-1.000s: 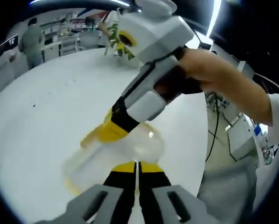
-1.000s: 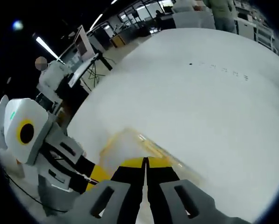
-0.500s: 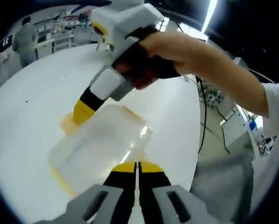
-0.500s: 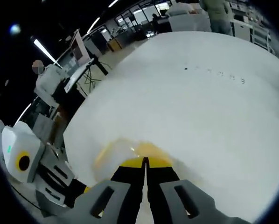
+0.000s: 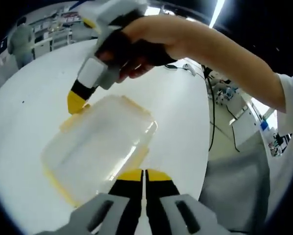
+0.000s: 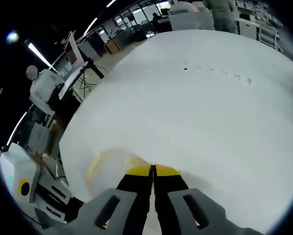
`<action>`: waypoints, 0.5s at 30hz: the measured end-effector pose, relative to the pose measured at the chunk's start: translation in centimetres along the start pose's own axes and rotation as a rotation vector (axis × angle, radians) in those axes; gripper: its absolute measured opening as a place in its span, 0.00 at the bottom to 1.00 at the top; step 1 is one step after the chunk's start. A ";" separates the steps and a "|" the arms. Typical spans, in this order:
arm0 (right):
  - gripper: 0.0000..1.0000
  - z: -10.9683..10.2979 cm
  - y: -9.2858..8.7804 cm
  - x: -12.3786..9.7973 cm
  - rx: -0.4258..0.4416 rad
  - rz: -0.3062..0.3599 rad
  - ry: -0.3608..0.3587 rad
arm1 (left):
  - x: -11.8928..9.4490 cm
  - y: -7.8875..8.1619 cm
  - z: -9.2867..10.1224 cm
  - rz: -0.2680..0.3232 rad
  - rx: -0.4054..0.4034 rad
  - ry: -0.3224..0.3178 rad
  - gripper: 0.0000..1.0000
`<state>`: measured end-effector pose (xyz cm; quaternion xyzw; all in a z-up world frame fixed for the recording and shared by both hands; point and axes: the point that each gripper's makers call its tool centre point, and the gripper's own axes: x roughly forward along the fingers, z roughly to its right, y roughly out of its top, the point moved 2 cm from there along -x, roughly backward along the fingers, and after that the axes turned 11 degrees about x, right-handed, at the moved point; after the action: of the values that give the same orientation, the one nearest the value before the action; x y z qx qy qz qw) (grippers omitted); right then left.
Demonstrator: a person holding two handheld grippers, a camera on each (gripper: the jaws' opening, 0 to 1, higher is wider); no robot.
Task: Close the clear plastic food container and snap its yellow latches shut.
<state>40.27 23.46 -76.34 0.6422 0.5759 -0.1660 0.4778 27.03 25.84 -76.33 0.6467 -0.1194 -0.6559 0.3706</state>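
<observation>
The clear plastic container [image 5: 95, 144] lies with its lid on, on the white table [image 5: 34, 88]; yellow latches line its edges. My left gripper [image 5: 144, 172] is shut, its yellow tips at the container's near corner with nothing between them. The right gripper [image 5: 77, 101], held by a hand [image 5: 136, 49], comes in from above and presses its shut yellow tips on the yellow latch at the container's far end. In the right gripper view, my right gripper [image 6: 153, 168] is shut over the faint container [image 6: 109, 166], and the left gripper's body [image 6: 19, 183] shows at lower left.
The round white table [image 6: 210, 107] stretches wide beyond the container, with small dark marks [image 6: 220, 73] far off. Past the table's edge on the right are the person's sleeve [image 5: 288, 117], a cable [image 5: 212, 122] and floor. People [image 5: 19, 41] stand by shelves in the background.
The right gripper has slid from the container's middle to its far end, tips now on the end latch. The left view has pulled back, showing more of the lid.
</observation>
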 end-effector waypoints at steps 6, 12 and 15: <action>0.00 -0.7 0.7 -1.1 -0.047 0.021 0.036 | -1.6 1.9 -0.6 0.066 0.099 0.026 0.00; 0.05 -0.8 0.5 -1.8 -0.238 -0.027 -0.007 | -2.4 3.3 -2.0 0.115 0.216 0.066 0.05; 0.06 -0.7 0.1 -1.9 -0.376 -0.078 -0.039 | -2.2 3.4 -2.1 0.107 0.298 0.056 0.09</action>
<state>39.55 22.93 -74.47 0.5153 0.6120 -0.0862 0.5937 29.90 25.55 -72.83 0.7054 -0.2391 -0.5919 0.3080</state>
